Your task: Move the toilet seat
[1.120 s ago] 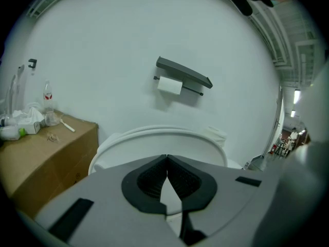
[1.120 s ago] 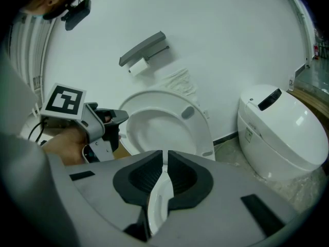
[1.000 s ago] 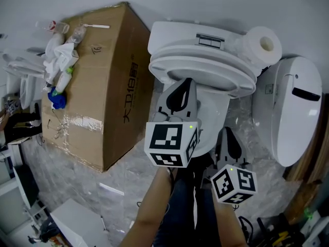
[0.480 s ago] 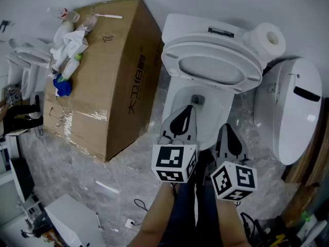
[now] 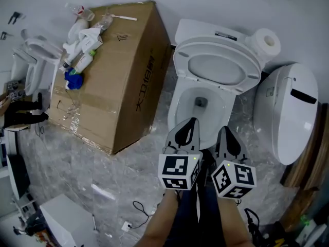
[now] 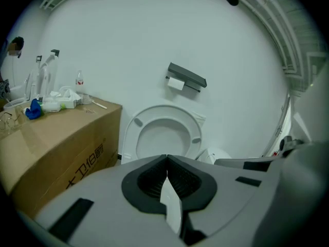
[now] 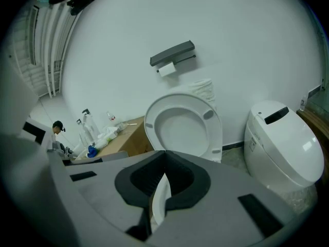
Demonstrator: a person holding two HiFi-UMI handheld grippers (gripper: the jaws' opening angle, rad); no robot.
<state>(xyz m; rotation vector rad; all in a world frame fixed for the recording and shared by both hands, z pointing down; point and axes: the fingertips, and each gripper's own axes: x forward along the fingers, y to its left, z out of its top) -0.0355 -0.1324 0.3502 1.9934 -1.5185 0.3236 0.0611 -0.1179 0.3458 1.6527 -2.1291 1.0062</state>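
The white toilet seat [image 5: 216, 68] stands raised and leans back against the tank, with its underside and bumpers facing me. The open bowl [image 5: 181, 104] lies below it. My left gripper [image 5: 192, 121] hovers shut over the bowl's front rim and holds nothing. Beside it to the right, my right gripper [image 5: 225, 130] is also shut and empty. In the left gripper view the raised seat [image 6: 145, 124] shows beyond the closed left gripper [image 6: 167, 161]. The right gripper view shows the same seat [image 7: 213, 133] past the closed right gripper [image 7: 164, 156]. Neither gripper touches the seat.
A large cardboard box [image 5: 113, 71] stands left of the toilet, with bottles and rags [image 5: 82, 32] on top. A paper roll [image 5: 266, 41] sits on the tank. Another white toilet with a closed lid [image 5: 293, 112] stands at the right. Cables [image 5: 136, 210] lie on the marble floor.
The seat has gone from half-raised to upright against the tank. The left gripper has drawn back from under its rim toward the bowl's front. The right gripper has risen slightly.
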